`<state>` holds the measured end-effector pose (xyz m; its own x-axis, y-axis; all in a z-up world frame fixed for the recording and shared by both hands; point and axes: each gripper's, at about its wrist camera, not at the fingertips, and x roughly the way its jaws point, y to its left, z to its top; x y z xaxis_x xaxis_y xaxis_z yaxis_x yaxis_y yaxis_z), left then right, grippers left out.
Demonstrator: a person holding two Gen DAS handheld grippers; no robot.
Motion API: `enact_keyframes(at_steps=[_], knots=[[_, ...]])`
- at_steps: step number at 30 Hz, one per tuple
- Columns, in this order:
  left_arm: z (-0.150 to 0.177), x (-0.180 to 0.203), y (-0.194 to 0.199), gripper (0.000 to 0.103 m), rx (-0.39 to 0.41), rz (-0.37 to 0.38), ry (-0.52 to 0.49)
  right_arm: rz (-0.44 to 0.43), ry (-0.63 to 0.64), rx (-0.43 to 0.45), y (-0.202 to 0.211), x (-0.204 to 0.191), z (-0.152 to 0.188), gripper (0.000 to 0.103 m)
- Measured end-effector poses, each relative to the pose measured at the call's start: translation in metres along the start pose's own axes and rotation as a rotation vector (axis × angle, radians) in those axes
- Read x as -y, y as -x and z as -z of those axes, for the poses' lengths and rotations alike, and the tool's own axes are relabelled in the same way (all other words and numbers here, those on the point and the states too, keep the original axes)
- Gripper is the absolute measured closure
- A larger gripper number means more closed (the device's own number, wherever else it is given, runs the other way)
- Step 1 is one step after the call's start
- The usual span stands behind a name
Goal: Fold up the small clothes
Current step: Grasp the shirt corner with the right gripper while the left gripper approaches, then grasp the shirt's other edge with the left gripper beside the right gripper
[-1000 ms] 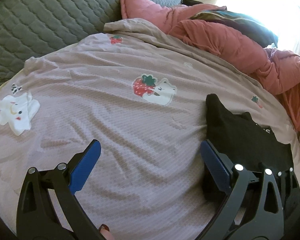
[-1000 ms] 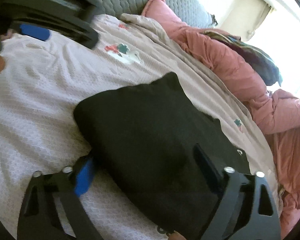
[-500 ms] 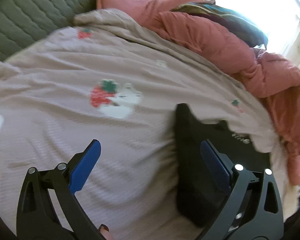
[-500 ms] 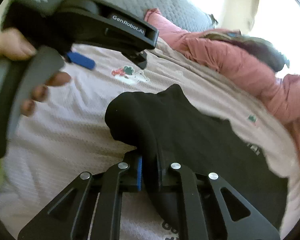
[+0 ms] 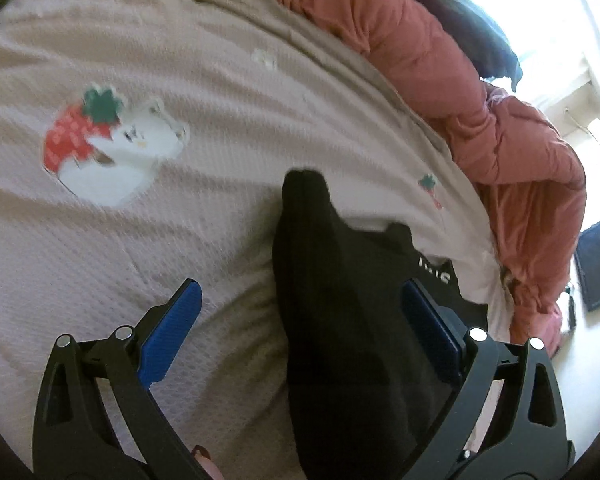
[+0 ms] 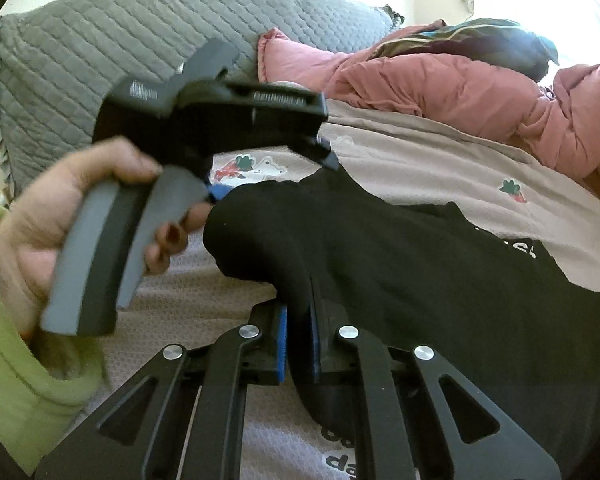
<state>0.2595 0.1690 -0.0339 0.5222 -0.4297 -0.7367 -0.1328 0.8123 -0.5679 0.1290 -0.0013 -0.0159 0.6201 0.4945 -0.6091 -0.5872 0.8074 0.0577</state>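
- Left wrist view: the left tongs [image 5: 298, 322] stand wide apart with nothing pressed between the blue pads; the black garment [image 5: 352, 320] lies on the bed cover [image 5: 204, 80], its raised fold running up between the open fingers; the right-hand pad lies over the cloth, though contact cannot be confirmed; a pink quilt [image 5: 452, 80] is heaped along the far side of the bed.
- Right wrist view: the right tongs [image 6: 298, 344] are closed tight on a pinched ridge of the black garment, which is lifted off the cover at that edge while the rest lies flat to the right; the left hand [image 6: 60, 216] carries its tongs just above the garment's far corner; a grey quilted cushion [image 6: 100, 48] stands behind.
- Assessment: a fold appears to be starting, one edge secured; the next move likely requires the left tongs to close on the far corner, so both edges carry over evenly.
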Motion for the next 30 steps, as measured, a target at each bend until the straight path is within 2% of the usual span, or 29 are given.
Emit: enact_keyframes(at_steps=[4, 7, 14, 20, 22, 23, 28, 30], knots=[[-0.001, -0.01, -0.012, 0.01, -0.051, 0.086, 0.042, 0.006, 0.005, 0.002, 0.0, -0.001, 0.0, 0.096], [0.003, -0.014, -0.015, 0.021, -0.062, 0.078, 0.056, 0.009, 0.011, 0.0, -0.001, -0.001, 0.0, 0.096], [0.015, -0.014, -0.014, 0.041, -0.101, 0.145, 0.062, 0.016, 0.015, 0.003, -0.001, 0.0, -0.001, 0.096], [0.018, -0.013, -0.024, 0.042, -0.119, 0.205, 0.08, 0.016, 0.025, -0.001, 0.0, 0.0, -0.001, 0.096], [0.018, -0.012, -0.029, 0.057, -0.122, 0.22, 0.078, 0.018, 0.035, -0.008, 0.0, -0.001, -0.001, 0.096], [0.018, -0.012, -0.031, 0.068, -0.125, 0.218, 0.08, 0.021, 0.042, -0.012, -0.001, -0.002, -0.002, 0.095], [0.017, -0.013, -0.03, 0.079, -0.118, 0.208, 0.071, 0.051, 0.088, -0.032, -0.003, -0.005, 0.002, 0.094], [0.016, -0.01, -0.028, 0.08, -0.113, 0.2, 0.058, 0.067, 0.117, -0.046, -0.003, -0.008, 0.004, 0.084]])
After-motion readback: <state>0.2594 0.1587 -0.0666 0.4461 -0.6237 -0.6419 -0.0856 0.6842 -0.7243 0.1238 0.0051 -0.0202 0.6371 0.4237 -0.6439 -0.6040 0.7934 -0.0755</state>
